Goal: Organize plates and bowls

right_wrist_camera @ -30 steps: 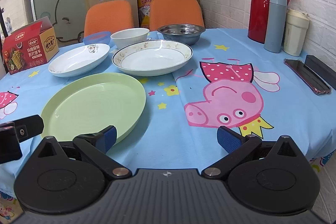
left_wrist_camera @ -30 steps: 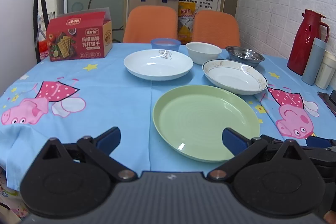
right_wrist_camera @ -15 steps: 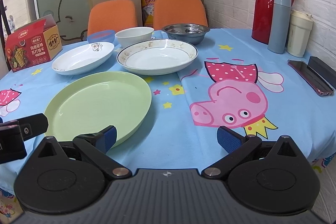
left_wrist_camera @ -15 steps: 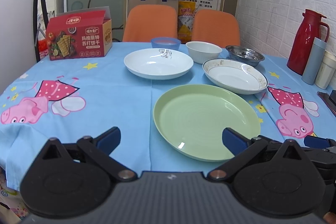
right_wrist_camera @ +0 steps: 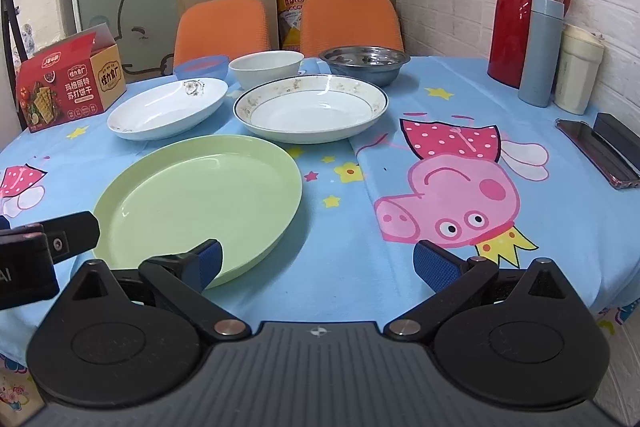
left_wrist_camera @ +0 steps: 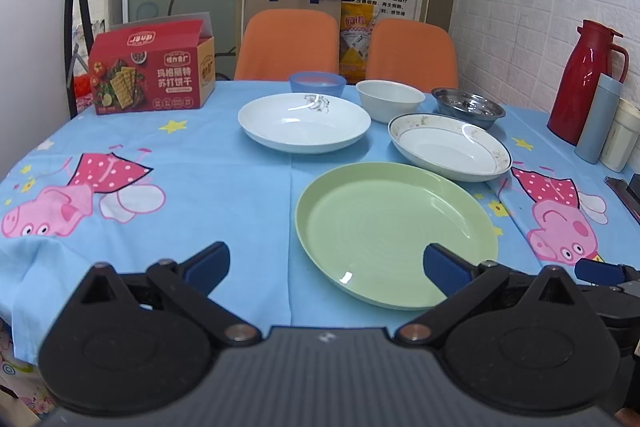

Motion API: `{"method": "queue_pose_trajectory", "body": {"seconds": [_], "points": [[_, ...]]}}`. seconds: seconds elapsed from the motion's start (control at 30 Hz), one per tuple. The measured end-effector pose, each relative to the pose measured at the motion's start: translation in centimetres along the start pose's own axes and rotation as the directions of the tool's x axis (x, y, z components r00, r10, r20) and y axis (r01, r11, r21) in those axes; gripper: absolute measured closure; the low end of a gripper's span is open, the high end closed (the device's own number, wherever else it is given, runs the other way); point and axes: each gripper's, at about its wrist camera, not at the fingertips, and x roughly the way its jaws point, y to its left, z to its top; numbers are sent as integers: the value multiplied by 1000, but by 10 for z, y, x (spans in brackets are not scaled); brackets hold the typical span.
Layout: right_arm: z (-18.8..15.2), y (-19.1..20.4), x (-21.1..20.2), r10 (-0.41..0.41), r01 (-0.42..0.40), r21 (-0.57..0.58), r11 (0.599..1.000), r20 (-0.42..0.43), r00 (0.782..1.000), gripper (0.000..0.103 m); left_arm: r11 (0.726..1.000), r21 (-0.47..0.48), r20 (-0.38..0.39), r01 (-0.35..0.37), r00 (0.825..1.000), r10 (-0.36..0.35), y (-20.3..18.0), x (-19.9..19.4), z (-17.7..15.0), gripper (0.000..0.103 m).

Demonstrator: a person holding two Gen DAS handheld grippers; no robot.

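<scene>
Green plate [left_wrist_camera: 394, 233] lies flat at lower centre of the left wrist frame, on the blue cartoon-print tablecloth [left_wrist_camera: 224, 171]. Left gripper [left_wrist_camera: 326, 265] hovers at the near table edge, jaws wide, nothing between them; its right pad overlaps the plate's near rim in the picture, contact not determinable. Right gripper [right_wrist_camera: 316, 263] likewise stands wide and empty at the bottom of its frame. White plate [left_wrist_camera: 304, 121] sits at upper centre; patterned-rim plate [left_wrist_camera: 450, 151] lies to its right, just beside the green plate. Behind them, across the upper centre: blue bowl [left_wrist_camera: 317, 83], white bowl [left_wrist_camera: 390, 100], steel bowl [left_wrist_camera: 468, 105]. Red cracker box [left_wrist_camera: 150, 75] stands at upper left; red thermos [left_wrist_camera: 582, 79] at far right.
</scene>
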Motion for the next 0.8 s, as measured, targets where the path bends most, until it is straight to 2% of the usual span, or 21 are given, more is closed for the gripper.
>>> {"method": "queue_pose_trajectory", "body": {"seconds": [0.8], "points": [[-2, 7, 1, 12, -12, -19, 1000, -4, 1000, 0, 1000, -17, -6, 0, 1000, 0, 7, -1, 2, 0]]}}
